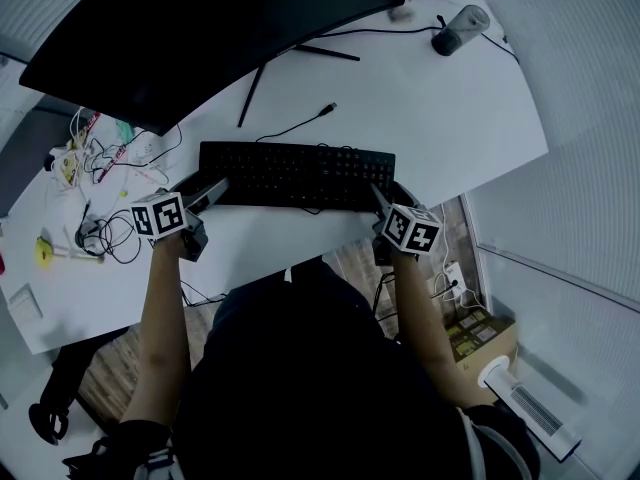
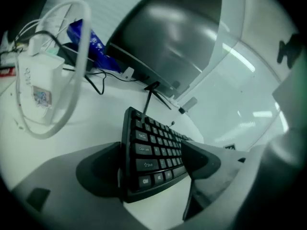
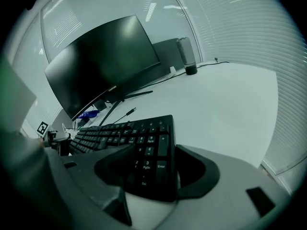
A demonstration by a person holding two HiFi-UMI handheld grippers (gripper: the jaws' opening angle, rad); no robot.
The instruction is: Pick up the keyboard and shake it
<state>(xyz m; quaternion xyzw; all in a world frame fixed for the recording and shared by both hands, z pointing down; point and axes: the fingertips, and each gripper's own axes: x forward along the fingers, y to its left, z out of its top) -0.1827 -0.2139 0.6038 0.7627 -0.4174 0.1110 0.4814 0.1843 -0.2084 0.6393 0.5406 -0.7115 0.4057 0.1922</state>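
Observation:
A black keyboard (image 1: 297, 175) lies across the white desk (image 1: 440, 108), just in front of me. My left gripper (image 1: 212, 194) is at its left end. In the left gripper view the Ctrl and Shift end of the keyboard (image 2: 151, 150) sits between the jaws of that gripper (image 2: 153, 169); one pad stands beside the end edge with a pale sliver between, the other hangs over the keys. My right gripper (image 1: 381, 198) is at the right end. In the right gripper view the number-pad end (image 3: 148, 150) sits inside the wide jaws of that gripper (image 3: 158, 171), and neither pad presses on it.
A large curved monitor (image 1: 200, 28) stands behind the keyboard on thin legs. A loose cable plug (image 1: 327, 109) lies between them, and a dark cylinder (image 1: 460, 30) stands at the far right. Tangled cables and small items (image 1: 100, 163) crowd the left. The desk edge curves close on my right.

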